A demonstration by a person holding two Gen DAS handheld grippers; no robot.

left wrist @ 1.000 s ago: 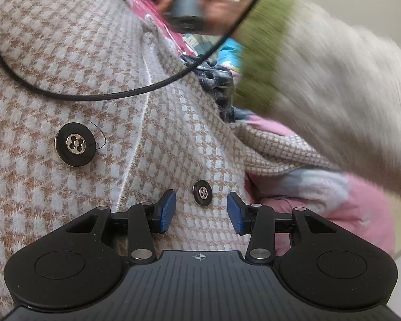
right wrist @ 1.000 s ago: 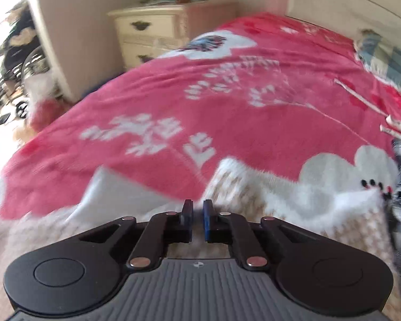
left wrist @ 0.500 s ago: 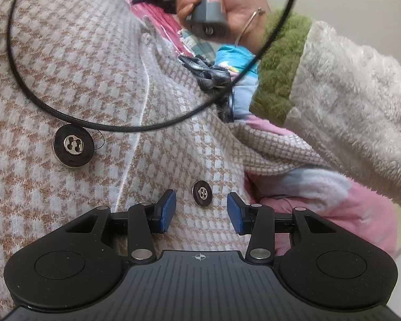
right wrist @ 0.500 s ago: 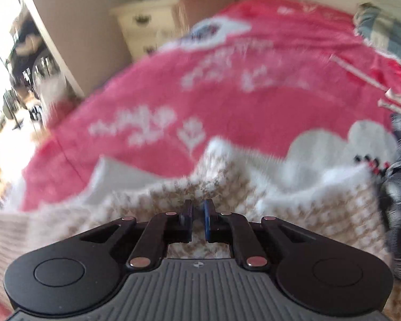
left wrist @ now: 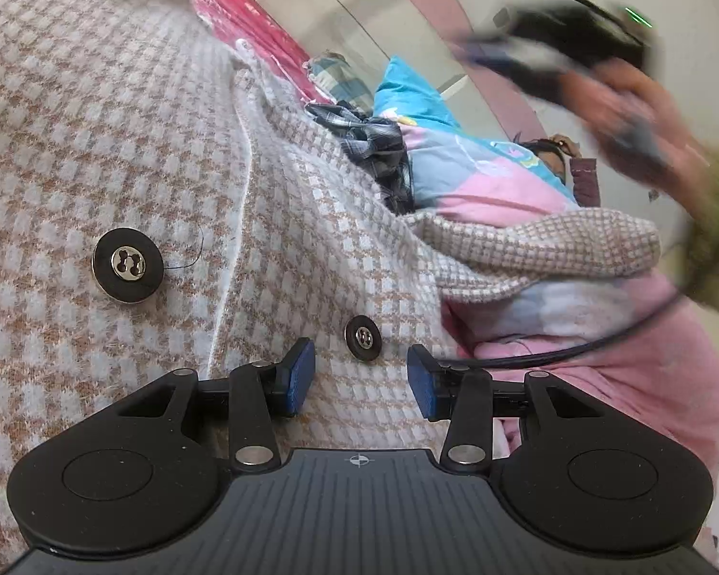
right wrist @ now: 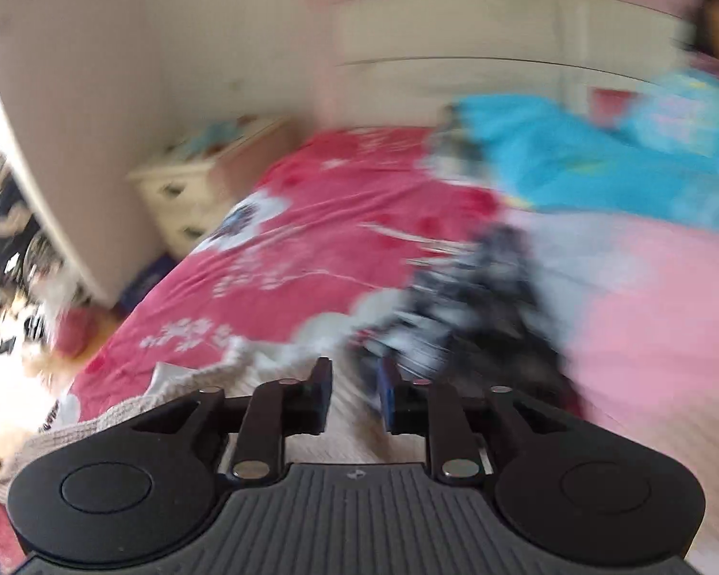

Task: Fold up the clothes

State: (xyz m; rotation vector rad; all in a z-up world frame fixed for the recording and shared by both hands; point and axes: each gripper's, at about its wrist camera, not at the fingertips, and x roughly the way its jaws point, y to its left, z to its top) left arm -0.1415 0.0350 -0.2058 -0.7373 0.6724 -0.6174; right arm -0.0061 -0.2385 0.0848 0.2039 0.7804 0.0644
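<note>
Our left tongs (left wrist: 361,378) stand partly spread over the beige-and-white houndstooth wool coat (left wrist: 120,143), pinching nothing; a small black metal-centred button (left wrist: 363,337) sits just ahead between the blue pads. Our right tongs (right wrist: 354,395) are opening, nothing between them, above the coat's pale hem (right wrist: 129,407). The coat lies on the red floral bedspread (right wrist: 311,239).

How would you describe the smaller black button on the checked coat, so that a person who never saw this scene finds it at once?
Start from the beige-and-white checked coat that fills the left wrist view. Follow its white front seam down toward the left gripper. The smaller button sits just beyond the open jaws, right of that seam; the larger button lies left of the seam and trails a loose thread.
</note>
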